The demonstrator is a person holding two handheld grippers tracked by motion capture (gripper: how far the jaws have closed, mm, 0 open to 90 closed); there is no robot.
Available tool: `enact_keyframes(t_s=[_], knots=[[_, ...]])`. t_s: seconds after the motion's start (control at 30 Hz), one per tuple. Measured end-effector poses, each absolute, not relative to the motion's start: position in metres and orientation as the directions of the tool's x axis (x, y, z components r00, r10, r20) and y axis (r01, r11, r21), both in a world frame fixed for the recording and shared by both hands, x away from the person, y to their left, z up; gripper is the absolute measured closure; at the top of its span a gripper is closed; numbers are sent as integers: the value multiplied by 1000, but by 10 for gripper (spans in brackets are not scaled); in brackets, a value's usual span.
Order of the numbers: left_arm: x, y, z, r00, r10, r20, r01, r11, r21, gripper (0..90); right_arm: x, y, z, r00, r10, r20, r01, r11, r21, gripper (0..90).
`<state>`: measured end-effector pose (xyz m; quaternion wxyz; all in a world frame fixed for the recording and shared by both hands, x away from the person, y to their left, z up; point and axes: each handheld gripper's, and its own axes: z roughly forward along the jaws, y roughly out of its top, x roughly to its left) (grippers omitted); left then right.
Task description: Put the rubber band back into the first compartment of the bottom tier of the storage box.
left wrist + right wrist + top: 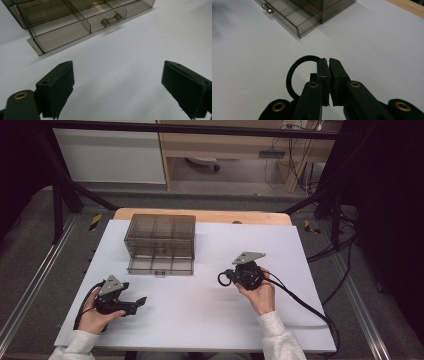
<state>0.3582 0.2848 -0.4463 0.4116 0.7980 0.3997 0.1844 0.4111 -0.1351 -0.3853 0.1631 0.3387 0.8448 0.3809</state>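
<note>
A smoky see-through drawer box [160, 232] stands at the back left of the white table [210, 315]. Its bottom drawer [160, 265] is pulled out, with dividers inside and a small bar handle [111, 20] on its front. My right gripper [231, 274] hovers right of the box and is shut on a black rubber ring [307, 57], which loops out to the left of the closed pads [323, 67]. That ring [222, 279] hangs at the gripper's tip. My left gripper [139, 302] rests near the front left, open, nothing between its jaws [117, 75].
The wooden table edge [200, 213] shows behind the white sheet. A cable [305, 306] trails from the right gripper off the table's right front. Black frame rails and floor surround the table.
</note>
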Motion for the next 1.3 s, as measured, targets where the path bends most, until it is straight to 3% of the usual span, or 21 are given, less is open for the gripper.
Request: enact_keyframes(t_s=[1.3], knots=[[357, 285, -445, 616, 787, -33, 481, -343, 807, 104, 422, -68, -379, -779, 628, -3, 396, 495, 774, 874]])
